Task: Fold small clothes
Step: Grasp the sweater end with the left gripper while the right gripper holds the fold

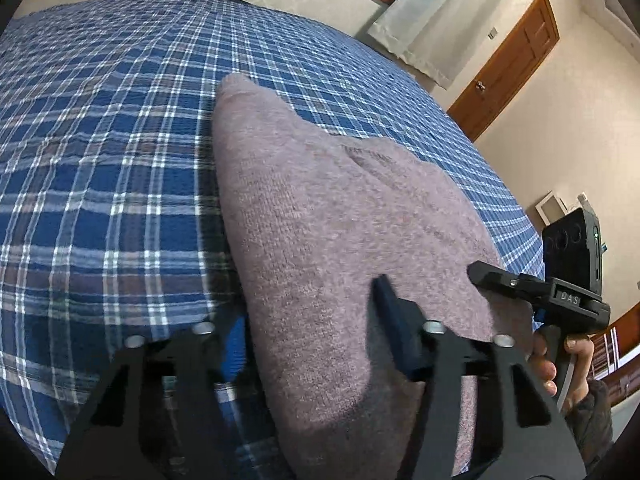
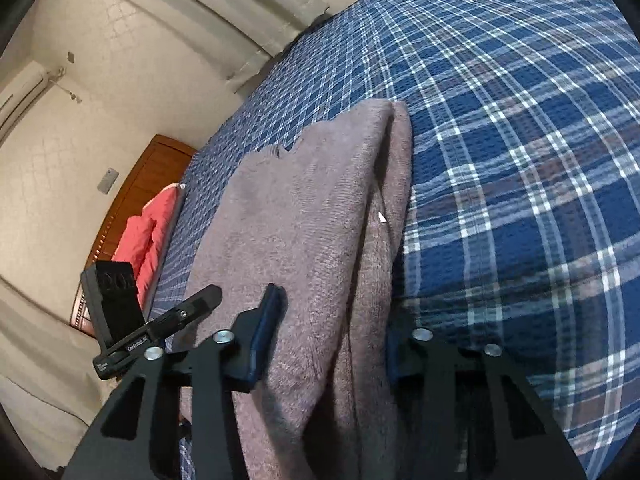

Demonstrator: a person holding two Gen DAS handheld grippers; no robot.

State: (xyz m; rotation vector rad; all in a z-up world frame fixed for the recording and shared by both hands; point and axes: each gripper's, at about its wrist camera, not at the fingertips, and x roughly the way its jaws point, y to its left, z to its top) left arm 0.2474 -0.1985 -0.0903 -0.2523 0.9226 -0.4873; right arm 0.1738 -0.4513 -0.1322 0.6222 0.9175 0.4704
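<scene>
Mauve knit sweater (image 1: 320, 216) lay on the plaid bed (image 1: 100, 160), bunched between both grippers' (image 1: 312, 344) (image 2: 332, 332) fingers, which pinched it.

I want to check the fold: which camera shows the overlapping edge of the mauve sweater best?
The right wrist view: the sweater there shows its folded flap and seam. In the left wrist view the sweater shows only a smooth top.

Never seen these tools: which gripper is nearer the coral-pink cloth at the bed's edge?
Left. The left gripper holds the mauve knitted sweater on the side toward the coral-pink cloth; the right gripper holds its far side.
</scene>
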